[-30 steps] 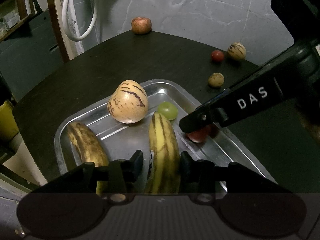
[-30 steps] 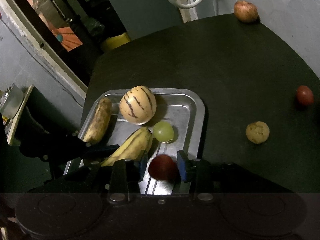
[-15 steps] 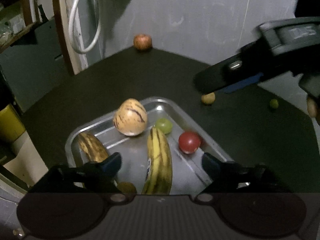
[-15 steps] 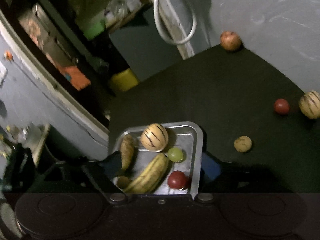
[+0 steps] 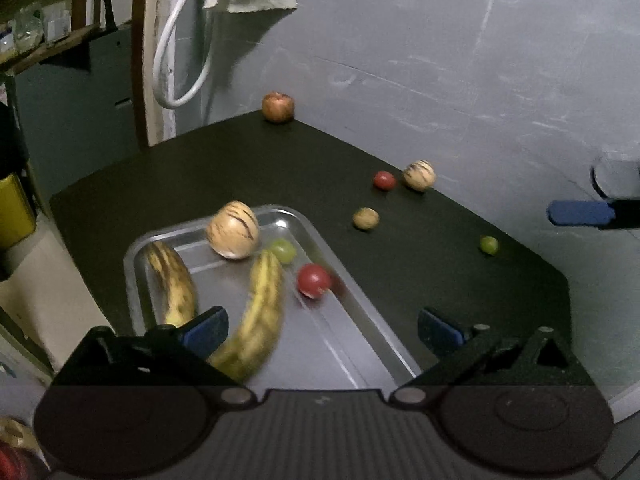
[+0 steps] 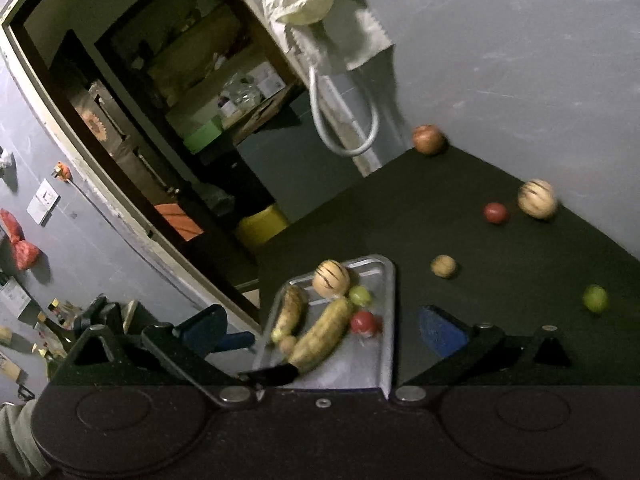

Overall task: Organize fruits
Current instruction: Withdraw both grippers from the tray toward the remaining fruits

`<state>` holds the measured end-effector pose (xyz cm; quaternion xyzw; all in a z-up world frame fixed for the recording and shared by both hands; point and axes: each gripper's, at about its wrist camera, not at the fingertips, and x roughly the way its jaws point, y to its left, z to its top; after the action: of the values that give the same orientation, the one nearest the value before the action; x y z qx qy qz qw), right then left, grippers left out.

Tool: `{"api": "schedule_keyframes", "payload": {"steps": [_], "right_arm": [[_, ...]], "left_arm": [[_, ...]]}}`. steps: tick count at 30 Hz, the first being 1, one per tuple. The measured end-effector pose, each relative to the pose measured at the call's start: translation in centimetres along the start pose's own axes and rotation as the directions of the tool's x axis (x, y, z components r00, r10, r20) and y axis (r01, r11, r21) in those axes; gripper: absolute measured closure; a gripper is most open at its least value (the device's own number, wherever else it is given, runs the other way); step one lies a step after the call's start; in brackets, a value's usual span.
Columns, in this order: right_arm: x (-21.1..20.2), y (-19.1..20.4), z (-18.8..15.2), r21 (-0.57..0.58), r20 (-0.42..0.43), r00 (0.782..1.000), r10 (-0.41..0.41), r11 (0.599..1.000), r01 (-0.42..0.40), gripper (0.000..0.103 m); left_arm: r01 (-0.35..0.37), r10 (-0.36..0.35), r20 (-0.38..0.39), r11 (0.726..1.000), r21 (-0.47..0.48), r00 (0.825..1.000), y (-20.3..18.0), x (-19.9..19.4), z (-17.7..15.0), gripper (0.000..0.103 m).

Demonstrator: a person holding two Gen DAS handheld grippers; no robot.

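Both the left gripper (image 5: 320, 330) and right gripper (image 6: 322, 326) gape wide and empty above the metal tray (image 5: 360, 336), whose bananas (image 5: 256, 316), striped melon (image 5: 232, 229), green fruit (image 5: 283, 249) and red tomato (image 5: 313, 280) lie between and beyond the fingers.

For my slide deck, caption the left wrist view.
Open left gripper above tray holding bananas and red fruit.

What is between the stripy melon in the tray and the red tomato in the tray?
A green grape sits between the striped melon and the red tomato, beside the banana tip. The left wrist view shows it best.
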<state>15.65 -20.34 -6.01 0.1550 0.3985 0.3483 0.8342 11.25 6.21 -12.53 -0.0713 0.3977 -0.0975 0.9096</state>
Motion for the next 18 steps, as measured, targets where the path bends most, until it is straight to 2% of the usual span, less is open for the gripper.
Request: {"api": "schedule_keyframes", "payload": {"steps": [7, 18], "right_arm": [[-5.6, -1.7, -3.8, 0.035, 0.039, 0.998, -0.041, 0.999, 0.039, 0.000], [-12.0, -3.7, -5.1, 0.058, 0.146, 0.986, -0.077, 0.996, 0.069, 0.000]], "left_arm": [[0.022, -0.022, -0.003, 0.999, 0.048, 1.000, -4.0, -1.7, -1.4, 0.000], [0.042, -0.046, 0.032, 0.990, 0.133, 0.998, -9.4, -2.9, -1.6, 0.000]]}}
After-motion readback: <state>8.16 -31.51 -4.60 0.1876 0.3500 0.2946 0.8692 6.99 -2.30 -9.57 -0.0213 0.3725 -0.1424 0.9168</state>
